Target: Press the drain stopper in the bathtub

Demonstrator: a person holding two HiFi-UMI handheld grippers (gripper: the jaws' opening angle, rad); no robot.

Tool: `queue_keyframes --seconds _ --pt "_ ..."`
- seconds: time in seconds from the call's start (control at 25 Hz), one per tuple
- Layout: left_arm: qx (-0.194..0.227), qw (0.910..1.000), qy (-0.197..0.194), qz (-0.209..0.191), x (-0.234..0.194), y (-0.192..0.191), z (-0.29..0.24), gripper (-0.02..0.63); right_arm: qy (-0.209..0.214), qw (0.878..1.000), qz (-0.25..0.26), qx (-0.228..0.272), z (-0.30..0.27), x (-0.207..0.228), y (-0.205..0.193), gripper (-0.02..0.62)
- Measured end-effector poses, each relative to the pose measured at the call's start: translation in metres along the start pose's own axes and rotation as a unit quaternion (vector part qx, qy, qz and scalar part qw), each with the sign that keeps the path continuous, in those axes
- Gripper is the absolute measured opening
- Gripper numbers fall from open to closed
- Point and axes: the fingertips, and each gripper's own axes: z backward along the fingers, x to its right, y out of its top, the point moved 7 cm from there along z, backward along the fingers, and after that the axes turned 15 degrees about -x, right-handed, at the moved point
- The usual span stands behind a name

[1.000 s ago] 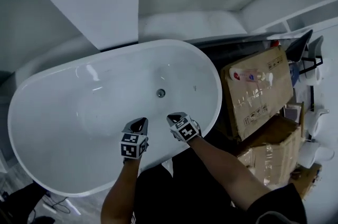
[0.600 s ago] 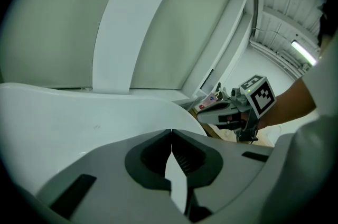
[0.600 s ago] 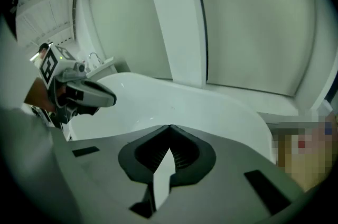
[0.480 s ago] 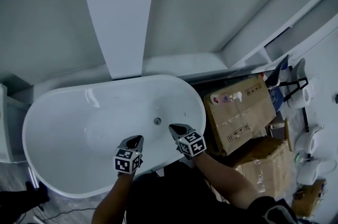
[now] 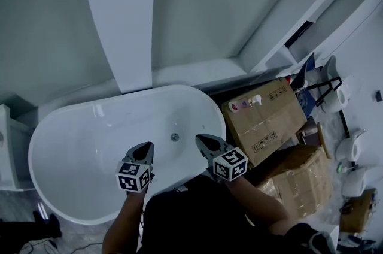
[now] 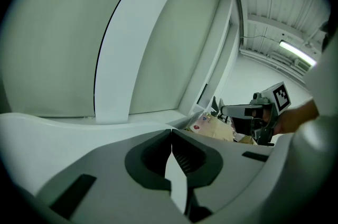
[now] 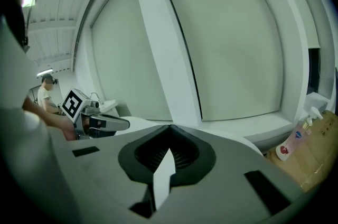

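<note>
We hold left gripper [image 5: 143,153] and right gripper [image 5: 206,143] above bathtub [image 5: 72,145] rim, jaws pressed together, empty; drain stopper [image 5: 175,137] untouched.

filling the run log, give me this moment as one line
left tool shut, empty | right tool shut, empty | both above bathtub near side | drain stopper apart from both tools

The bathtub [image 5: 72,145] was glossy white, and its drain stopper [image 5: 175,137] a dull silver-grey. The left gripper [image 5: 146,146] and right gripper [image 5: 200,139] were grey, each carrying a cube patterned in black and white squares. The wall panel [image 5: 119,13] was white against pale grey-green. The cardboard boxes [image 5: 266,118] were brown with small dark print. The bottle [image 7: 289,143] was white with a red label.
</note>
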Motion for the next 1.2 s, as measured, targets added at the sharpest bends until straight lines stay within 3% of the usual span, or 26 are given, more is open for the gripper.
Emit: queue_keyframes --seconds 0.16,0.32,0.52,0.8,1.2 --pt "0.021 0.9993 0.013 -0.027 0.024 0.026 0.019 0.018 0.031 0.999 -0.012 0.037 0.024 -0.004 0.01 0.012" --pt "0.045 0.9976 0.043 -0.03 0.044 0.054 0.039 0.018 0.076 0.994 -0.035 0.069 0.041 0.005 0.027 0.012" --pt "0.07 0.9937 0.077 -0.041 0.067 0.094 0.049 0.018 0.083 0.99 0.04 0.102 0.077 0.023 0.062 0.012" --pt "0.12 0.9844 0.119 -0.049 0.093 0.135 0.067 0.018 0.112 0.979 0.105 0.135 0.108 0.035 0.095 0.011" --pt "0.147 0.9779 0.137 -0.057 0.114 0.142 0.076 0.018 0.121 0.975 0.116 0.146 0.12 0.041 0.101 0.011"
